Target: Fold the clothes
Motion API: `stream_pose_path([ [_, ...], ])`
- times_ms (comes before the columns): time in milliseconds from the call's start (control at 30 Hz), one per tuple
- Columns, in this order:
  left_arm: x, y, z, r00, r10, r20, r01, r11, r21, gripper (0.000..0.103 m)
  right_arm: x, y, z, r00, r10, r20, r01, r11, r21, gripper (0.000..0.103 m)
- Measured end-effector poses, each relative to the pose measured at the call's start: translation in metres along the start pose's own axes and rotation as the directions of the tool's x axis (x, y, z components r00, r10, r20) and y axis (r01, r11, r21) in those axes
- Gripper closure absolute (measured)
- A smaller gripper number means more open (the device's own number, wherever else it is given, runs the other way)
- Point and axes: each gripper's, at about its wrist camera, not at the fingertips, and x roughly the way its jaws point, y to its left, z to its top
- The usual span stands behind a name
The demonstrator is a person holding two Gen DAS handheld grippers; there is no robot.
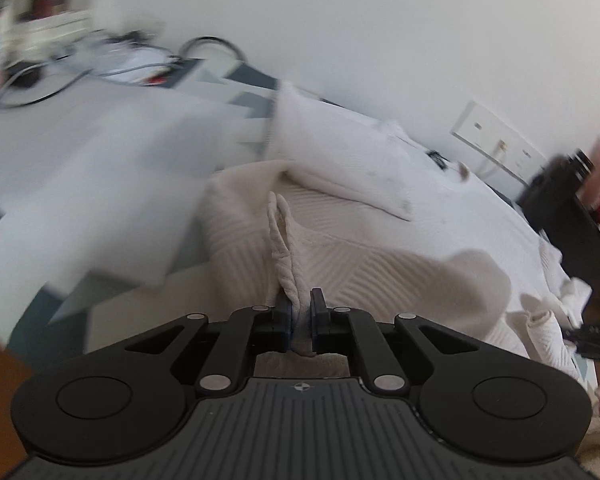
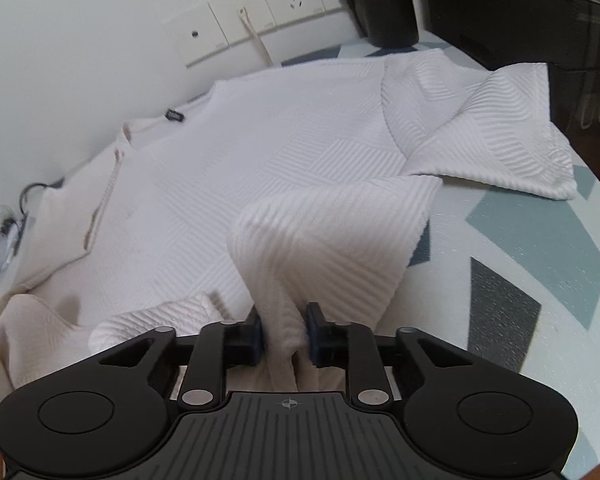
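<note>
A cream-white textured knit top [image 2: 228, 148] lies spread over the patterned table [image 2: 540, 248], neckline towards the wall. One short sleeve [image 2: 500, 128] lies flat at the right. My right gripper [image 2: 286, 330] is shut on a bunched fold of the hem, which is lifted and curls over the body. In the left wrist view the same top [image 1: 340, 248] appears blurred, and my left gripper [image 1: 300, 314] is shut on a thick hem ridge [image 1: 282, 232]. The other gripper [image 1: 592, 340] shows at the right edge of that view.
A wall with a socket strip [image 2: 260, 20] backs the table. Dark appliances [image 2: 520, 12] stand at the far right corner. Cables [image 1: 100, 68] and clutter lie at the far left. A cable and clear object [image 2: 4, 232] sit by the top's left edge.
</note>
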Motion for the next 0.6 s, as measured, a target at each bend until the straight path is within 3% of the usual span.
stream_pose_path([
  [200, -0.019, 0.014, -0.002, 0.994, 0.076, 0.079, -0.069, 0.994, -0.083, 0.095, -0.033, -0.010, -0.003, 0.998, 0.019, 0.065, -0.019, 1.000, 0.006, 0.097],
  [333, -0.021, 0.018, 0.009, 0.985, 0.113, 0.129, -0.100, 0.990, -0.097, 0.095, -0.052, -0.028, -0.008, 0.997, 0.000, 0.079, -0.004, 0.999, 0.045, 0.096],
  [400, -0.015, 0.017, 0.014, 0.983, 0.126, 0.134, -0.117, 0.990, -0.077, 0.095, -0.056, -0.036, -0.012, 0.998, -0.029, 0.064, 0.026, 0.999, 0.044, 0.094],
  [467, -0.004, 0.012, 0.016, 0.983, 0.140, 0.115, -0.137, 0.990, -0.039, 0.094, -0.060, -0.034, -0.016, 0.995, -0.071, 0.065, 0.071, 0.997, 0.013, 0.083],
  [533, 0.009, 0.004, 0.018, 0.984, 0.162, 0.076, -0.163, 0.987, 0.003, 0.084, -0.068, -0.029, -0.017, 0.991, -0.103, 0.084, 0.105, 0.994, -0.023, 0.065],
  [567, 0.014, 0.001, 0.018, 0.984, 0.170, 0.059, -0.172, 0.985, 0.019, 0.064, -0.073, -0.024, -0.016, 0.989, -0.102, 0.103, 0.107, 0.993, -0.042, 0.064],
  [600, 0.016, -0.003, 0.016, 0.986, 0.160, 0.057, -0.162, 0.986, 0.035, 0.052, -0.079, -0.020, -0.014, 0.988, -0.096, 0.122, 0.105, 0.992, -0.064, 0.062],
])
